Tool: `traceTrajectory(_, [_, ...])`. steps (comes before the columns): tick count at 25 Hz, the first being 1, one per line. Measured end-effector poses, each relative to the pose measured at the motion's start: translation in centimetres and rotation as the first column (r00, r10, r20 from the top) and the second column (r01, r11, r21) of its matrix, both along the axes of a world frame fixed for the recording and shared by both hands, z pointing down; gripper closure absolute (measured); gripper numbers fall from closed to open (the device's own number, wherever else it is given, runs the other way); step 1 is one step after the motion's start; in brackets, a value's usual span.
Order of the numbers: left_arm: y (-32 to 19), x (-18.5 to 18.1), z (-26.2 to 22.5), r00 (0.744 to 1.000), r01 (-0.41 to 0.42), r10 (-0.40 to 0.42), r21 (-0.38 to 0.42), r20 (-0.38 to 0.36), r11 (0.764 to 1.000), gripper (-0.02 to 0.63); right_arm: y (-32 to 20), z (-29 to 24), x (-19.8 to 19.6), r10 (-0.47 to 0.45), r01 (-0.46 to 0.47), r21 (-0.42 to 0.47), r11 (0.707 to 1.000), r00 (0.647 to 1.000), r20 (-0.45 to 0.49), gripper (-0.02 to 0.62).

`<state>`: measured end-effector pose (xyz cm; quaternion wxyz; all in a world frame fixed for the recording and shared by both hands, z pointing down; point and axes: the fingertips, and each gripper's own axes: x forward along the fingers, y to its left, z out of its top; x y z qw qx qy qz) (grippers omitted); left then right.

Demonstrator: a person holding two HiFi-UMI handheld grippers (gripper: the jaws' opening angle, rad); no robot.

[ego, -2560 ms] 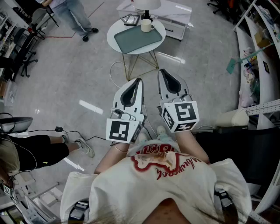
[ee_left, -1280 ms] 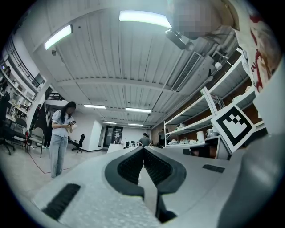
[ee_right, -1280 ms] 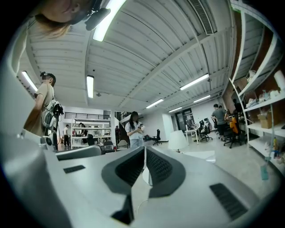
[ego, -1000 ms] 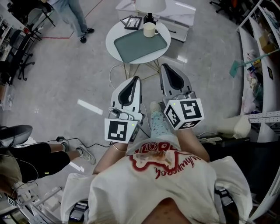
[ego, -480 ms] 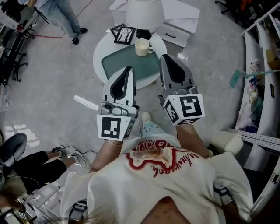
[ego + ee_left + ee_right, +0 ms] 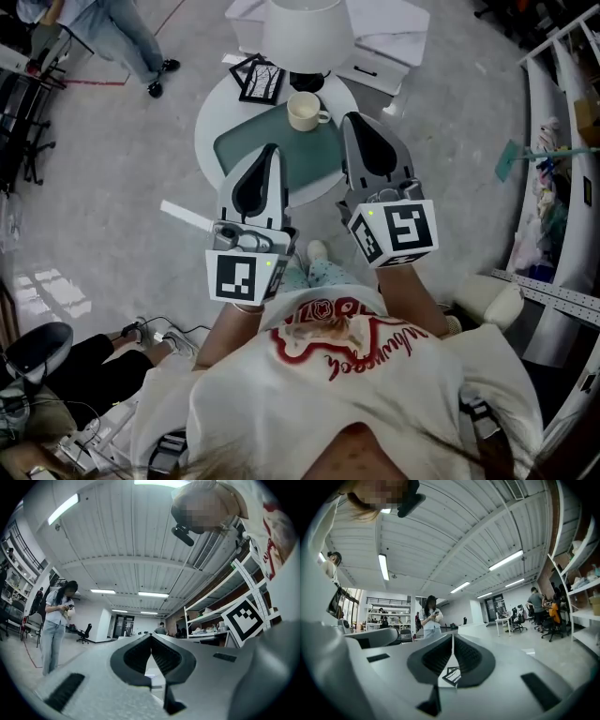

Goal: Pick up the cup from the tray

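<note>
The cup, cream with its handle turned to the tray's right side, stands upright at the far edge of the tray. From my head view I cannot tell whether its base is on the green surface or just off it on the round table that carries the tray. My left gripper has its jaws pressed together with nothing between them. Its tip shows over the middle of the tray, apart from the cup and on the tray's near side of it. My right gripper also has its jaws brought tip to tip, empty. It lies along the tray's right edge, its tip just beside the cup's handle but not touching it, as far as I can judge from above. Beyond the tray's far edge a white lamp shade rises over the table. A dark picture frame lies flat off the tray's far left corner, and I catch the same frame through the gap under the right gripper's jaws. A person in jeans stands on the floor well away, past the tray's far left.
</note>
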<state>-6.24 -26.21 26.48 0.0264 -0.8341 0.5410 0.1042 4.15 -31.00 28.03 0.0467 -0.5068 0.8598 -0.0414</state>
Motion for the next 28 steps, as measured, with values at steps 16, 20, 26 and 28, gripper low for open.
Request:
traceTrajectory(16, [-2.8, -3.4, 7.6, 1.000, -0.018, 0.017, -0.132, -0.012, 0.991, 0.592, -8.9, 20.0, 0.1, 0.103, -0.143, -0.232, 0.962, 0.979, -0.176, 0.561])
traceTrajectory(20, [-3.3, -4.6, 9.7, 1.000, 0.001, -0.002, -0.173, -0.003, 0.985, 0.592, -10.6, 23.3, -0.4, 0.085, -0.141, -0.258, 0.956, 0.972, -0.218, 0.560])
traceTrajectory(26, [-4.2, -5.2, 10.8, 1.000, 0.007, -0.010, -0.185, -0.011, 0.983, 0.592, -11.5, 26.6, -0.8, 0.060, -0.136, -0.299, 0.944, 0.966, -0.250, 0.558])
traceTrajectory(28, [-4.4, -5.4, 10.9, 1.000, 0.010, -0.014, -0.182, -0.019, 0.983, 0.592, -11.9, 27.6, -0.7, 0.059, -0.144, -0.321, 0.936, 0.964, -0.260, 0.558])
